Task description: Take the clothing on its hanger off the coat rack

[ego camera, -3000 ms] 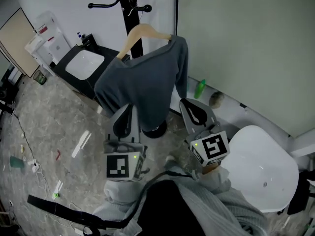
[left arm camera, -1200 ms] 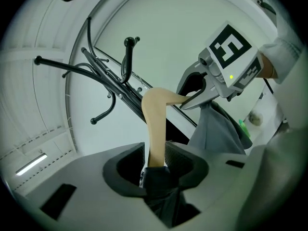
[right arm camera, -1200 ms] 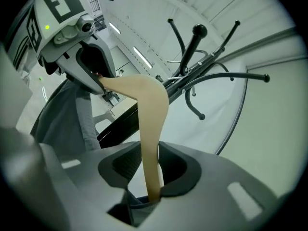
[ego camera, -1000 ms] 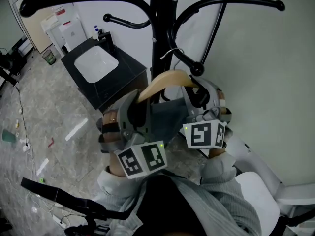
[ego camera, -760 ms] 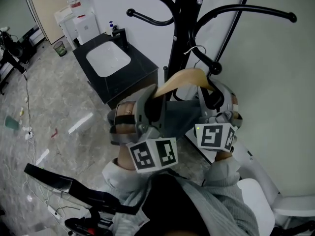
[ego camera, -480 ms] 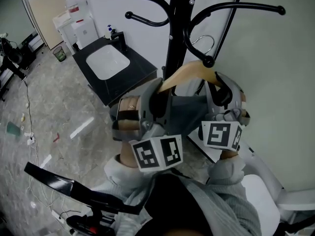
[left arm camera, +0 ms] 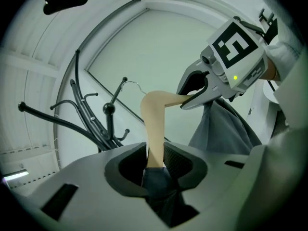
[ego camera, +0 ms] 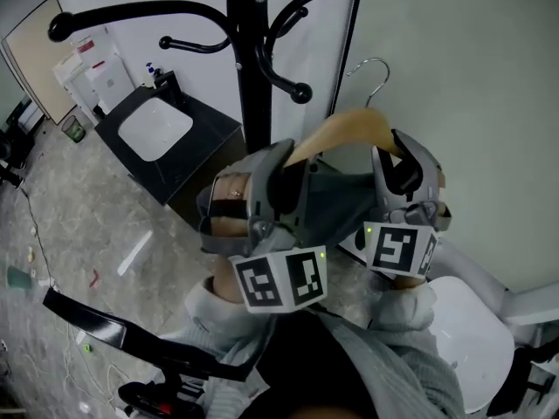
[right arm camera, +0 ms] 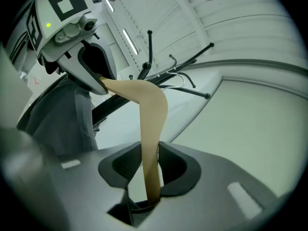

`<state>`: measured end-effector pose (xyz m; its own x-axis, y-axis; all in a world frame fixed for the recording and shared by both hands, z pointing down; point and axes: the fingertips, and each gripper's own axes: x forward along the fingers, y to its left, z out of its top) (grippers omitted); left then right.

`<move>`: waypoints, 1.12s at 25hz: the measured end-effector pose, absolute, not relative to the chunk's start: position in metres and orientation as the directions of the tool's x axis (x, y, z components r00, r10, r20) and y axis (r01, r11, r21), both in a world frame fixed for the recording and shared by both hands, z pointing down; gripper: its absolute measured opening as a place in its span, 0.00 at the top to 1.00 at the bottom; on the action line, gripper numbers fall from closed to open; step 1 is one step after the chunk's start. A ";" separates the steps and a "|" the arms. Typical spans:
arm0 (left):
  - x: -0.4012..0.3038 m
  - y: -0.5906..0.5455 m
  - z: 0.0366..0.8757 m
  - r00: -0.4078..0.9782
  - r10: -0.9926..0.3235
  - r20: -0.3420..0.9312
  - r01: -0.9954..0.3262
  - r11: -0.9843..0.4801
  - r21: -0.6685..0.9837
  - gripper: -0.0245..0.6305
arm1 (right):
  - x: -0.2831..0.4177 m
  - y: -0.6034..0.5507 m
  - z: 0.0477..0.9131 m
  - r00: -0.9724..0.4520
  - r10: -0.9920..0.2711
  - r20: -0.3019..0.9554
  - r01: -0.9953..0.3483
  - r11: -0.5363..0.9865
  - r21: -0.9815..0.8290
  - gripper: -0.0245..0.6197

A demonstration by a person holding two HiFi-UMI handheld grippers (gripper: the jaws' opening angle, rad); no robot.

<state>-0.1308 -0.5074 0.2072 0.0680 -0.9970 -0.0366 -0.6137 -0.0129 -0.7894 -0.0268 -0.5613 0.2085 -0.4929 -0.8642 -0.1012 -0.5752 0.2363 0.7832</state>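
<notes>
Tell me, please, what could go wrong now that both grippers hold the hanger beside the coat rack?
The wire hook of the hanger hangs close to a knobbed arm of the coat rack and could snag it. The left gripper grips the hanger through grey clothing, so the cloth may slip.

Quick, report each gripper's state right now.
Left gripper: shut on the wooden hanger and gray garment.
Right gripper: shut on the wooden hanger's other arm.
</notes>
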 end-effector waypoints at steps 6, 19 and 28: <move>-0.082 -0.520 0.230 0.220 -0.976 0.007 -0.606 -0.142 -0.783 0.80 | 0.029 -0.555 0.228 -0.353 -0.933 -0.063 -0.602 0.175 0.779 0.80; -0.023 -0.519 0.275 0.348 -0.935 0.072 -0.575 -0.274 -0.771 0.80 | 0.092 -0.531 0.270 -0.191 -0.982 -0.006 -0.626 0.117 0.771 0.80; -0.017 -0.514 0.281 0.353 -0.933 0.071 -0.561 -0.272 -0.782 0.80 | 0.099 -0.523 0.278 -0.168 -0.986 -0.011 -0.646 0.102 0.756 0.80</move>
<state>-0.0169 -0.5139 0.2807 0.3534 -0.9328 0.0709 -0.5608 -0.2719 -0.7820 0.0989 -0.5233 0.2783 -0.1682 -0.9857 -0.0106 -0.6464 0.1021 0.7562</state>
